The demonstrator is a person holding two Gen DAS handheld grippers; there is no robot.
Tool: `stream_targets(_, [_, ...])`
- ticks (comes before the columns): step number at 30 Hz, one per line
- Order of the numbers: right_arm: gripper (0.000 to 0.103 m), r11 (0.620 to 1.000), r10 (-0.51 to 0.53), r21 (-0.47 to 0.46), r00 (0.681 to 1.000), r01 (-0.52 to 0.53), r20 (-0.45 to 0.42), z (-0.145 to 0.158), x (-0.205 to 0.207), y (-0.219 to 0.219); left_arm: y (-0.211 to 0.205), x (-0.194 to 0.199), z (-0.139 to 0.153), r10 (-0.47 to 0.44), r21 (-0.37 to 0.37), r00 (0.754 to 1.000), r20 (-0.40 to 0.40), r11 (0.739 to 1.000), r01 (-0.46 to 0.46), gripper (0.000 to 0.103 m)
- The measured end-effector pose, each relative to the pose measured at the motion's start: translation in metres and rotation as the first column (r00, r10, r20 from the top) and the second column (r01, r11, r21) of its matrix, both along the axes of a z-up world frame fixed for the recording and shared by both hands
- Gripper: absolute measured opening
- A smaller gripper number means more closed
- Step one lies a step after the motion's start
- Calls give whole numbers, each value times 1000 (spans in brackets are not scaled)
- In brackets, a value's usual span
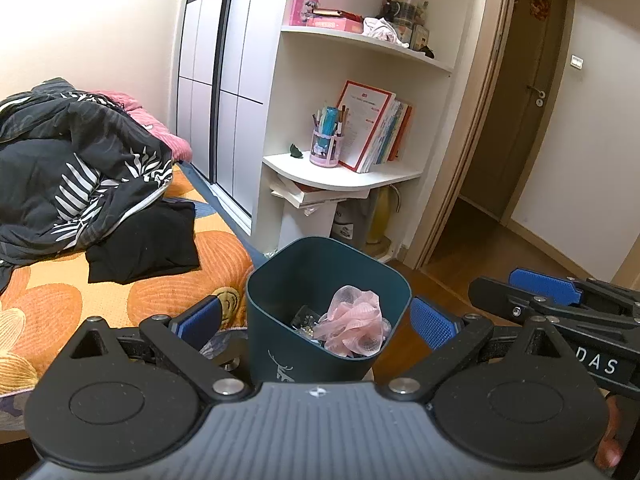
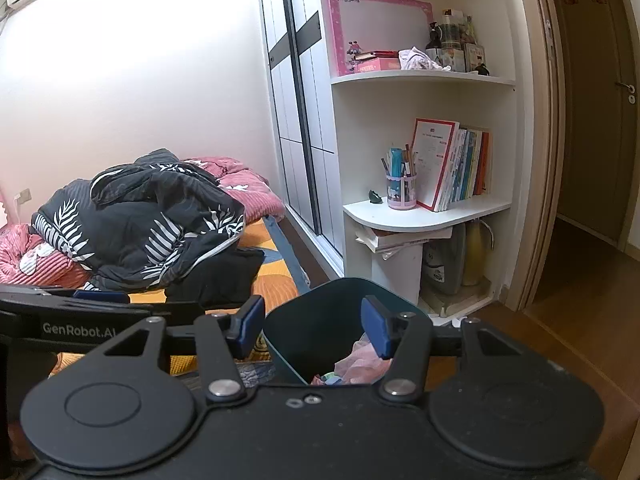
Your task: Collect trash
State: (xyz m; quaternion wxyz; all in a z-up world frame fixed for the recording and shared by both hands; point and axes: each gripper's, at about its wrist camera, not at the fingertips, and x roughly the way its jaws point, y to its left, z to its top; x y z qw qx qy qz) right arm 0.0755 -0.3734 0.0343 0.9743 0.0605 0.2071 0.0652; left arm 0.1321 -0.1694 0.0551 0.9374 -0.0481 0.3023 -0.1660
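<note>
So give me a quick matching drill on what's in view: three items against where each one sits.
Items:
1. pink mesh pouf
2. pen holder
3. black folded garment

Places:
A. on the bed
B. inside the dark teal bin
C. on the lower shelf beside the books

Pairs: 1-B, 2-C, 3-A

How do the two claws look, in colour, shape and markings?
Both are matte black with round pivot discs, silver screws and angled link arms ending in ribbed blue pads. The left claw has a grey ribbed body; its side reads "GenRobot.AI". The right claw has a black body and white letters "DAS" on its side.
</note>
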Motion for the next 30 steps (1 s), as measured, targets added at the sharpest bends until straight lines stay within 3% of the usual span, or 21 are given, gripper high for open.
stream_targets(30, [53,1000,2,-3,1000,-2,-13,0,-1,2,3,-3,-1,34,-8,999,3,999,-34,101])
